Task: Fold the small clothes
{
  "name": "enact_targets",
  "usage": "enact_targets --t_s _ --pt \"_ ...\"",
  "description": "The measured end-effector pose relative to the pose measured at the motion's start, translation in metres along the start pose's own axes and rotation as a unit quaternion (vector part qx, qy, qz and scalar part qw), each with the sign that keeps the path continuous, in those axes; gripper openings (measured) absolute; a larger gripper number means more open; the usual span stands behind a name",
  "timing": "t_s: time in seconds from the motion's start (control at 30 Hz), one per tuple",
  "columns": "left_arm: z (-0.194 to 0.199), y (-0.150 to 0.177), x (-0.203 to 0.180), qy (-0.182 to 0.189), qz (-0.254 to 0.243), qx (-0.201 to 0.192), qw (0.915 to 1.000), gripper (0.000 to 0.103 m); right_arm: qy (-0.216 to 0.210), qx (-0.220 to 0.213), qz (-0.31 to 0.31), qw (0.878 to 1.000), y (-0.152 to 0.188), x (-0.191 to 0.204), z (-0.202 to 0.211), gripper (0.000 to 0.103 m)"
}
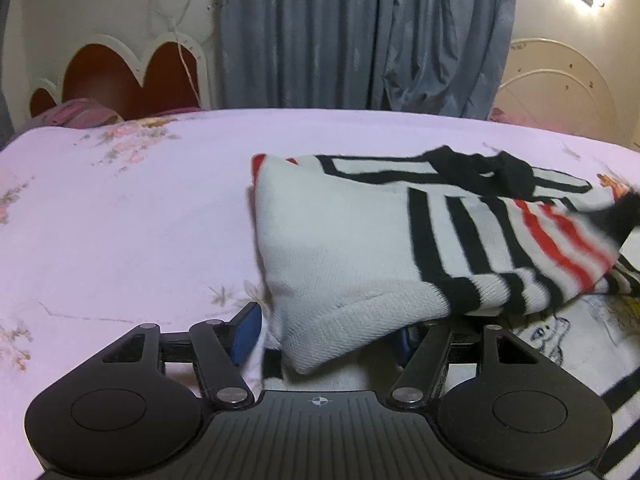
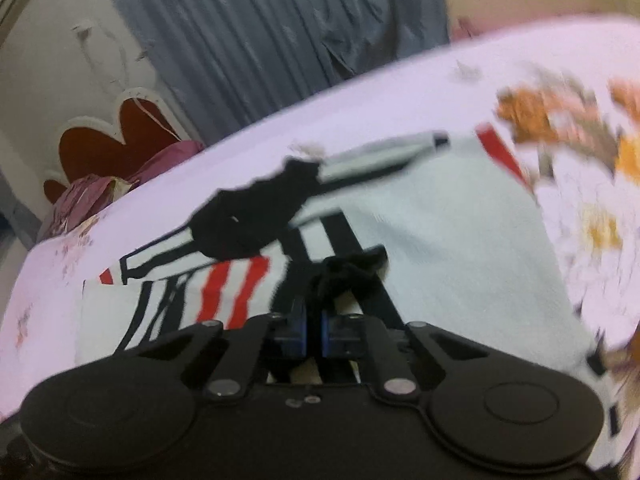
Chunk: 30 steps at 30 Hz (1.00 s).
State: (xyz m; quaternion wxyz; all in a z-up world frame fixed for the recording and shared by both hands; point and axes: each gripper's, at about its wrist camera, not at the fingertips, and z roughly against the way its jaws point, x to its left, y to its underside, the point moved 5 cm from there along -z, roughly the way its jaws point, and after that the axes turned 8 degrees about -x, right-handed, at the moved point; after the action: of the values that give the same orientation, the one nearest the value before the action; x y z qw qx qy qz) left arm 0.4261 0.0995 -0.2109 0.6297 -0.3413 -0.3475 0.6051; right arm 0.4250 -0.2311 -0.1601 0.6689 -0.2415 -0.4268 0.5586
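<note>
A small white knit sweater (image 1: 344, 240) with black and red stripes lies on the pink bed sheet (image 1: 120, 208). A folded-over part of it drapes between the blue pads of my left gripper (image 1: 328, 332), which stands wide open. In the right wrist view the sweater (image 2: 440, 232) lies spread ahead, blurred. My right gripper (image 2: 314, 336) is shut on a black edge of the sweater (image 2: 348, 268), its blue pads close together.
The floral sheet covers the bed to its far edge. A red and white headboard (image 1: 120, 76) and a purple pillow (image 1: 80, 118) are at the far left. Grey curtains (image 1: 360, 32) hang behind. Another printed garment (image 1: 568, 340) lies at the right.
</note>
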Motion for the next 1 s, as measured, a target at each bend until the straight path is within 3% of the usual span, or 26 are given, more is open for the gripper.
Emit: enact_targets --t_s 0.07,0.13,0.27,0.37,0.43,0.5,0.6,0.7,0.87,0.93,0.97,1.0 --pt "-0.002 0.000 0.002 -0.010 -0.003 -0.001 0.9999 0.064 0.007 -0.043 0.049 0.998 -0.012 0.008 0.018 0.006" --pt "-0.005 0.002 0.003 -0.011 0.002 0.005 0.9999 0.064 0.029 -0.051 0.082 0.995 -0.013 0.002 0.025 0.006" --pt "-0.006 0.004 0.002 -0.001 0.007 0.011 0.9999 0.057 0.057 0.020 0.051 0.997 0.012 -0.031 0.005 0.006" --pt "-0.002 0.002 0.007 0.029 0.030 0.032 0.9986 0.057 0.059 0.031 0.047 0.997 0.019 -0.034 0.001 0.009" --pt "0.009 0.001 0.012 0.053 0.034 0.048 0.9968 0.057 0.052 0.032 0.043 0.997 0.016 -0.035 0.005 0.016" --pt "0.023 0.001 0.020 0.073 0.046 0.056 0.9947 0.057 0.042 0.033 0.028 0.998 0.013 -0.040 0.011 0.032" --pt "0.035 -0.003 0.034 0.077 0.094 0.057 0.9909 0.058 0.048 0.016 0.014 0.999 0.006 -0.049 0.019 0.042" --pt "0.028 -0.015 0.040 0.079 0.142 0.050 0.9854 0.058 0.043 0.014 -0.022 0.999 0.000 -0.060 0.013 0.043" --pt "0.000 -0.040 0.031 0.083 0.179 0.033 0.9798 0.058 0.036 0.036 -0.079 0.996 0.005 -0.068 -0.006 0.040" --pt "-0.006 -0.049 0.028 0.087 0.184 0.022 0.9788 0.058 0.037 0.040 -0.066 0.996 0.006 -0.064 -0.006 0.030" --pt "-0.010 -0.053 0.026 0.087 0.182 0.020 0.9792 0.058 0.031 0.043 -0.058 0.997 0.008 -0.060 -0.006 0.019" --pt "-0.017 -0.055 0.024 0.088 0.181 0.022 0.9793 0.058 0.027 0.045 -0.048 0.997 0.009 -0.057 -0.007 0.017"
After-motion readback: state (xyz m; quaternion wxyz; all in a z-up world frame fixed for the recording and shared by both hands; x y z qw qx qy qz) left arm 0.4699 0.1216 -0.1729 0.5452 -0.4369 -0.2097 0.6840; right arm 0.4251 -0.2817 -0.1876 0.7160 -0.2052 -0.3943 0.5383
